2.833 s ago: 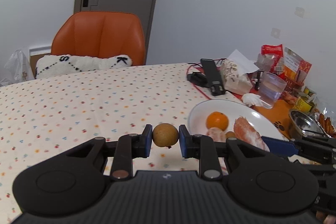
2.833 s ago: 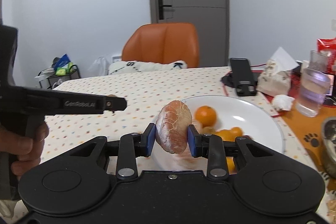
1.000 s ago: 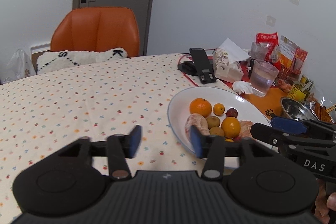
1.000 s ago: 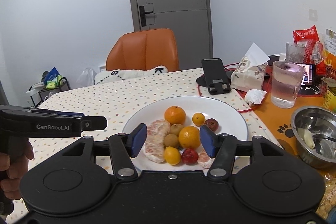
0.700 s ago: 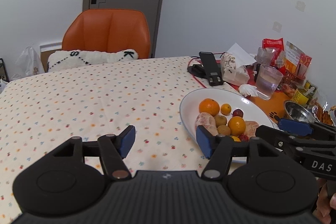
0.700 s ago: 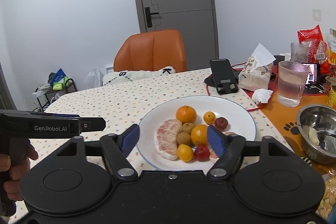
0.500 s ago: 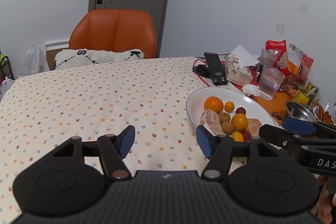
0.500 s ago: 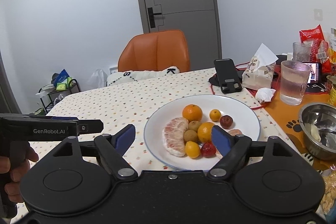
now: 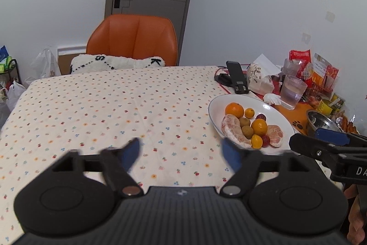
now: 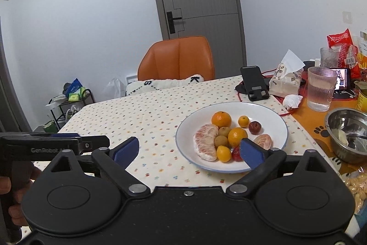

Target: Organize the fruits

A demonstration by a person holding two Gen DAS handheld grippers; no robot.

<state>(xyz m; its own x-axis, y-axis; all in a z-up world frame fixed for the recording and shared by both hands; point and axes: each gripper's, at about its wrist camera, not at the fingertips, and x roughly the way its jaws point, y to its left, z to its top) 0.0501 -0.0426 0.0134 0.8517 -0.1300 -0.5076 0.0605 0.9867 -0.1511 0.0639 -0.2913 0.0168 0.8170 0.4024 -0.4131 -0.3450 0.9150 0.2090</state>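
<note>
The fruits lie grouped on the white plate at the table's right side. The peeled pomelo segments look soft and tear-prone, best pinched lightly across their thick middle; the oranges are firm. Both the left gripper and right gripper are spread wide, empty.

The right gripper, fingers spread wide and empty, hangs before the fruit-filled white plate.
</note>
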